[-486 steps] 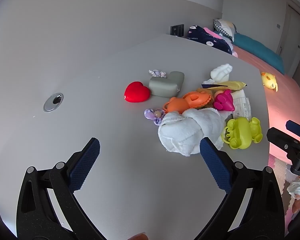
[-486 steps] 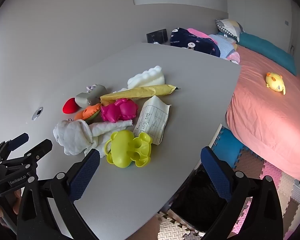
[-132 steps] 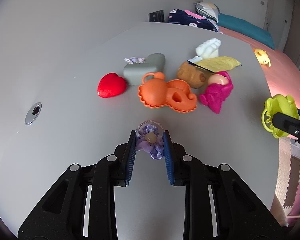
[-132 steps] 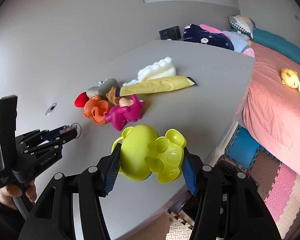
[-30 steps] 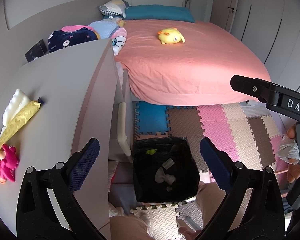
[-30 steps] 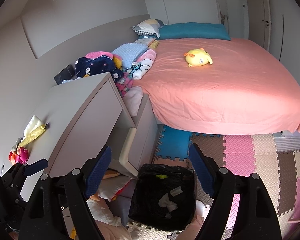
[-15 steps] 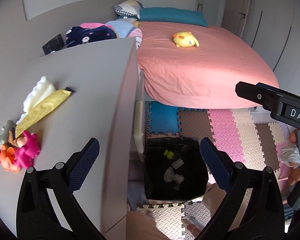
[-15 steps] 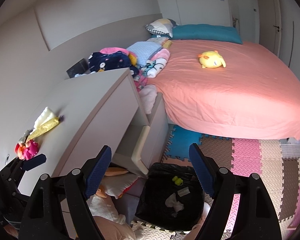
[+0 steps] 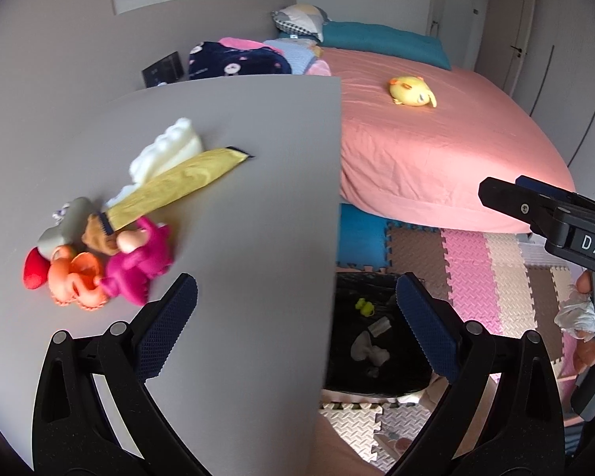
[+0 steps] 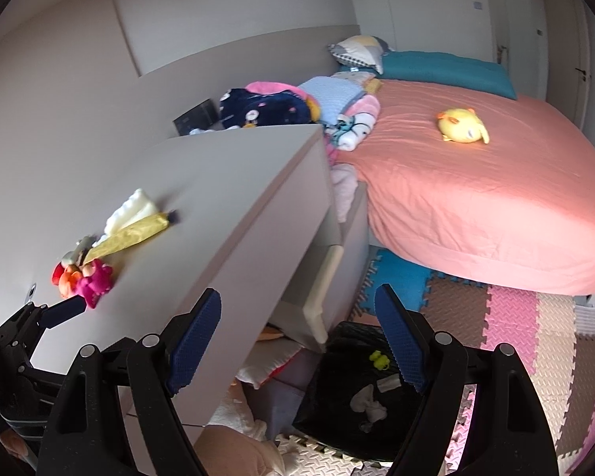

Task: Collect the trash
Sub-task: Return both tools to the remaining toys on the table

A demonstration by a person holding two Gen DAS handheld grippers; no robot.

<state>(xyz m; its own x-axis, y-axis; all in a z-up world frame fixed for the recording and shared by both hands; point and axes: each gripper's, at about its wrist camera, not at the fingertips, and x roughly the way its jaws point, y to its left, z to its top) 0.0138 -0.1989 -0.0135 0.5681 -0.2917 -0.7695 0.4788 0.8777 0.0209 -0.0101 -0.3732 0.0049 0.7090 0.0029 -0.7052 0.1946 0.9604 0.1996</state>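
Both your grippers, left gripper point(image 9: 293, 317) and right gripper point(image 10: 297, 341), stand wide and empty. Next item: yellow wrapper point(image 9: 178, 182), flat crinkled strip on the desk point(image 9: 250, 238), up-left of the left fingers, long axis slanting toward the far right. Left hand nearer. Bin point(image 9: 373, 337) on the floor below the desk edge.

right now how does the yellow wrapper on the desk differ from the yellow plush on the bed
The yellow wrapper is long, flat and crinkled, with dark ends; the yellow plush is rounded and puffy with orange bits. The wrapper lies on the grey desk touching the cluster of toys; the plush sits alone on the pink bedspread. Both are yellow, and neither hand-held gripper is touching either.
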